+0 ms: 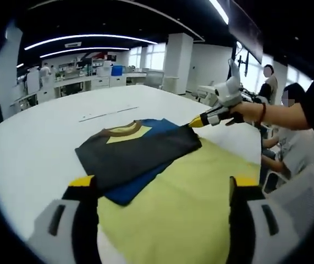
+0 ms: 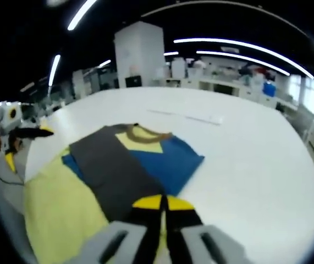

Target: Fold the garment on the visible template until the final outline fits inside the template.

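In the left gripper view, the left gripper (image 1: 162,184) hangs over the near part of the white table (image 1: 30,148), jaws spread wide with nothing between them. The garment (image 1: 146,148) lies folded, its near part on the yellow template (image 1: 195,203). At the right, a person's hand (image 1: 243,111) reaches in level, pointing the right gripper (image 1: 196,123) at the garment's far right corner.

In the right gripper view, the right gripper (image 2: 161,204) has its jaws pressed together just above the garment's (image 2: 129,165) near edge; whether cloth is pinched, I cannot tell. The left gripper (image 2: 41,132) sits at far left. No readable writing.
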### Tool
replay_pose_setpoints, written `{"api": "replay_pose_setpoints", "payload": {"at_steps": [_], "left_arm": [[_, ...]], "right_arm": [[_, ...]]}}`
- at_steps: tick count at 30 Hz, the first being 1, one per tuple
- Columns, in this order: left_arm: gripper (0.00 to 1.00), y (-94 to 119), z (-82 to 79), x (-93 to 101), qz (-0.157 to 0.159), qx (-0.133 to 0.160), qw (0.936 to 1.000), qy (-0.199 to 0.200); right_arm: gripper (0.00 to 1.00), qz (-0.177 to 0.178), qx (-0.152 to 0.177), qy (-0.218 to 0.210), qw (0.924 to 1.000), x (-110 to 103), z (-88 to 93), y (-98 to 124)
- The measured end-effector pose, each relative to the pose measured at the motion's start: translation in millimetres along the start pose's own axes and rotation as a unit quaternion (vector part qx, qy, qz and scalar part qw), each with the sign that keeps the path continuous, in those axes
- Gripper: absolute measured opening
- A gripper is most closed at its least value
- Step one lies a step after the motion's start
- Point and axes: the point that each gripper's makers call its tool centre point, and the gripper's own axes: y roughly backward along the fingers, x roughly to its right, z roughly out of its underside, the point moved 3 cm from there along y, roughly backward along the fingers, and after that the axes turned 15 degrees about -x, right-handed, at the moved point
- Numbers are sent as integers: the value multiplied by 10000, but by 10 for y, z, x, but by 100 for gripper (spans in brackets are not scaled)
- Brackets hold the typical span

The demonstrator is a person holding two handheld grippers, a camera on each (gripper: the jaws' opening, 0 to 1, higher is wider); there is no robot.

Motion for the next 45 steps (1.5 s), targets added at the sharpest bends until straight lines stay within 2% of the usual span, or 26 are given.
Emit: {"api": "replay_pose_setpoints", "payload": {"at_steps": [3, 5, 10, 15, 19, 21, 26, 31, 38, 45], "left_arm": [[98, 6, 45, -17, 27, -34, 10000, 9], [98, 9, 59, -18, 50, -56, 10000, 7], [99, 37, 75, -46, 25, -32, 10000, -24], [99, 63, 131, -54, 155, -19, 9998, 135], [99, 101, 190, -26, 302, -76, 9992, 233], [99, 139, 223, -17, 355, -64, 9991, 223], [99, 212, 347, 23, 425, -181, 9989, 29], [94, 269, 489, 74, 524, -376, 9979, -25], [92, 353, 665, 176, 585, -573, 9963, -266], [86, 416, 832, 280, 659, -698, 9947, -363]], "right_arm": [[0, 24, -50, -90, 9999, 23, 19, -24], [4, 1, -36, -218, 9998, 38, 20, -16], [22, -242, -92, -251, 9993, -48, 52, 66], [49, -469, -91, -134, 9988, -202, 105, 244], [63, -727, -160, -60, 9972, -356, 180, 369], [67, -818, -193, 149, 9964, -460, 223, 455], [73, -991, -320, 431, 9936, -628, 342, 610], [77, -1146, -615, 878, 9876, -828, 542, 750], [79, -1256, -897, 1145, 9814, -1006, 808, 887], [77, -1355, -1137, 1217, 9767, -1178, 1058, 962]]}}
